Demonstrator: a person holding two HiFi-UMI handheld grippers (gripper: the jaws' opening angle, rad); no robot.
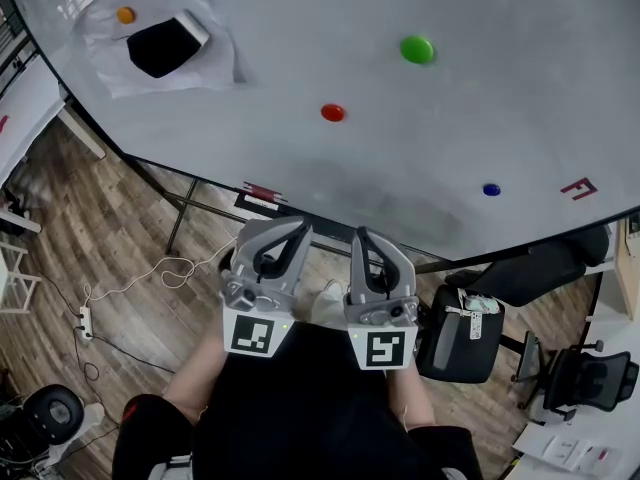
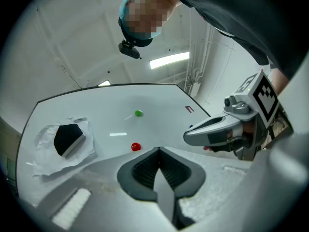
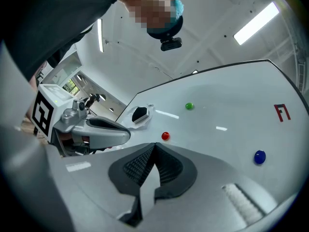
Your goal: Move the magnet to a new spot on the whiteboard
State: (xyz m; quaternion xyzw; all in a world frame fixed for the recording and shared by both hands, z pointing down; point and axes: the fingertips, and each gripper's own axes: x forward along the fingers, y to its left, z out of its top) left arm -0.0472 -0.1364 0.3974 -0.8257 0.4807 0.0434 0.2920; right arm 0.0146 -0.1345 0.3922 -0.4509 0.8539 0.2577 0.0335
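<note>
Premises: office or lab workroom. Evidence: large whiteboard (image 1: 300, 58) on a stand, wheeled office chairs (image 1: 583, 375), wood-plank floor (image 1: 110, 233) with power strip (image 1: 86, 320), ceiling strip light (image 2: 169, 60).

The whiteboard (image 1: 420, 148) is smooth, glossy white; the red magnet (image 1: 333, 113) shiny plastic; the crumpled sheet (image 1: 215, 63) thin paper; the floor (image 1: 100, 228) wood-grain plank; the left tool (image 2: 158, 151) matt grey plastic, its pads (image 2: 145, 171) ribbed black.

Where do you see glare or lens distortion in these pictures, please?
Head view: the edge of the whiteboard bows into a curve. Left gripper view: dark fisheye corners, a ceiling light glints on the board beside the red magnet. Right gripper view: same fisheye, bright streaks near the green magnet.
</note>
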